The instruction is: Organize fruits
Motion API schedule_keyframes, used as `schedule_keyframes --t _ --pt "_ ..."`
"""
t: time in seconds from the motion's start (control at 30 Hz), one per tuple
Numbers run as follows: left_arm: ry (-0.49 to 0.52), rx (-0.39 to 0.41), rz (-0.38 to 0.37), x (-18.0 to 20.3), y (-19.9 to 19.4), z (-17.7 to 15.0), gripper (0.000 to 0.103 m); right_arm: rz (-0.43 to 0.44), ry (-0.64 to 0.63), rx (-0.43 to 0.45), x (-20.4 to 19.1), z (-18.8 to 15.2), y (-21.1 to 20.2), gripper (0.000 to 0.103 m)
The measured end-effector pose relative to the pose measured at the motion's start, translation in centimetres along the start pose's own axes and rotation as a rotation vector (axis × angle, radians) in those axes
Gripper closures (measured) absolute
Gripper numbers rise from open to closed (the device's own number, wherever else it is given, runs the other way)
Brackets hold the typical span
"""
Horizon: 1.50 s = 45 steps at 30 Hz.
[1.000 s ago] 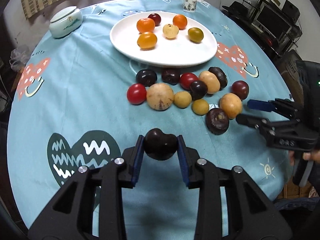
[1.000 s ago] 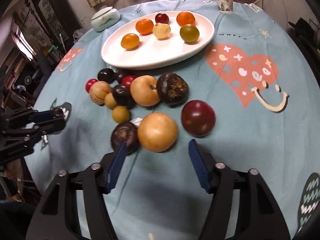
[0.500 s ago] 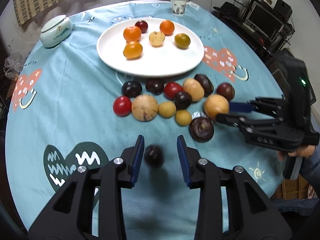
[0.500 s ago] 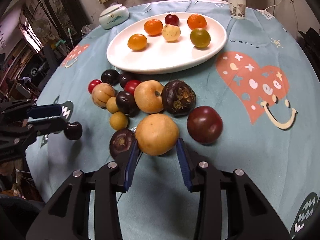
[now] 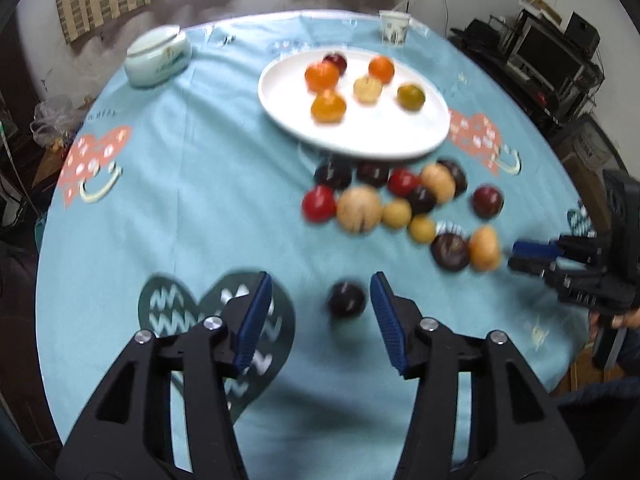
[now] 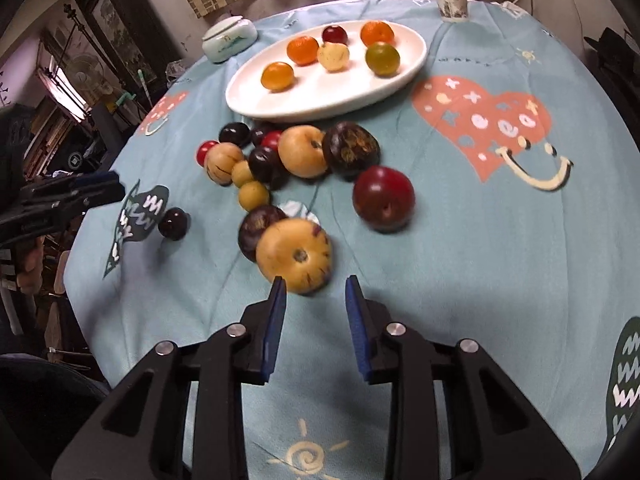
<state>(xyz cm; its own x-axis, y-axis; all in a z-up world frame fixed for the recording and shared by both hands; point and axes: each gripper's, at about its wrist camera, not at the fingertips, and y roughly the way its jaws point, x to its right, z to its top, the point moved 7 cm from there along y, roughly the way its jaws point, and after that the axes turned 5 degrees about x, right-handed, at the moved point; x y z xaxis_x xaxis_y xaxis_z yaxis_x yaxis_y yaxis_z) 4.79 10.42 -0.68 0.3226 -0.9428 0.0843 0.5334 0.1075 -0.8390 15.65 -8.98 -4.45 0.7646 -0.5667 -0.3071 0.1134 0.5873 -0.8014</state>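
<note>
1. My left tongs [image 5: 320,296] are wide and hold nothing; a dark plum [image 5: 346,300] lies on the cloth [image 5: 192,200] between the tips, touching neither.
2. My right tongs [image 6: 315,292] are narrow and hold nothing; a tan fruit [image 6: 294,255] sits just beyond them at 12 o'clock.
3. The plate [image 6: 320,96] lies farther off at 12 o'clock.

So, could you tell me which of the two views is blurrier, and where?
Left wrist view: motion-smeared across the loose fruit cluster and white oval plate, its own tongs sharp. Right wrist view: crisper, mild smear on the near tan round fruit; fisheye bends both.
</note>
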Motion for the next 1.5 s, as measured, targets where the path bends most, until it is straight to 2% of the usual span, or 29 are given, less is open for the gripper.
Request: schedule_keyframes --t 0.1,0.17,0.2,0.27,0.3,0.37,0.47,0.7,0.73,0.77,0.9,1.23,1.37,1.5 --pt "0.009 -0.037 -0.017 0.8 1.3 -1.4 0.047 0.024 0.002 -0.016 -0.3 -0.6 0.3 0.065" --pt "0.020 -0.044 -0.032 1.8 2.7 -1.6 0.047 0.016 -0.005 -0.022 -0.5 -0.6 0.4 0.041" --pt "0.023 -0.045 -0.035 2.1 3.2 -1.5 0.047 0.014 -0.005 -0.013 -0.6 -0.5 0.3 0.039" --pt "0.027 -0.065 -0.051 2.9 5.1 -1.4 0.047 0.021 -0.019 0.000 -1.0 -0.2 0.1 0.039" --pt "0.029 -0.081 -0.043 2.9 5.8 -1.5 0.061 0.016 -0.029 0.001 -1.2 0.0 0.2 0.039" --pt "0.040 -0.109 0.003 2.7 7.1 -1.8 0.073 0.005 -0.050 0.004 -1.3 0.1 0.3 0.039" --pt "0.001 -0.106 -0.031 2.2 6.3 -1.6 0.074 0.004 -0.059 -0.001 -1.4 0.3 0.7 0.039" --pt "-0.019 -0.067 -0.026 1.7 3.7 -1.4 0.074 0.017 -0.057 -0.021 -1.0 1.2 2.9 0.039" --pt "-0.019 -0.064 -0.026 1.8 3.6 -1.4 0.074 0.019 -0.056 -0.027 -0.9 1.2 3.3 0.044" --pt "-0.018 -0.060 -0.029 1.9 3.3 -1.3 0.074 0.027 -0.059 -0.027 -1.0 1.3 3.4 0.058" --pt "-0.010 -0.042 -0.046 2.9 2.6 -0.9 0.074 0.037 -0.095 -0.033 -1.4 1.2 2.8 0.058" --pt "0.041 -0.032 -0.073 5.6 3.0 1.6 0.073 0.041 -0.007 -0.016 0.2 0.5 1.3 0.058" --pt "0.058 -0.013 -0.069 6.4 3.1 3.9 0.073 0.055 0.000 0.041 -0.1 2.7 0.2 0.058" --pt "0.069 0.038 -0.059 6.9 2.7 7.5 0.073 0.069 -0.015 0.110 -0.7 6.7 -0.9 0.058"
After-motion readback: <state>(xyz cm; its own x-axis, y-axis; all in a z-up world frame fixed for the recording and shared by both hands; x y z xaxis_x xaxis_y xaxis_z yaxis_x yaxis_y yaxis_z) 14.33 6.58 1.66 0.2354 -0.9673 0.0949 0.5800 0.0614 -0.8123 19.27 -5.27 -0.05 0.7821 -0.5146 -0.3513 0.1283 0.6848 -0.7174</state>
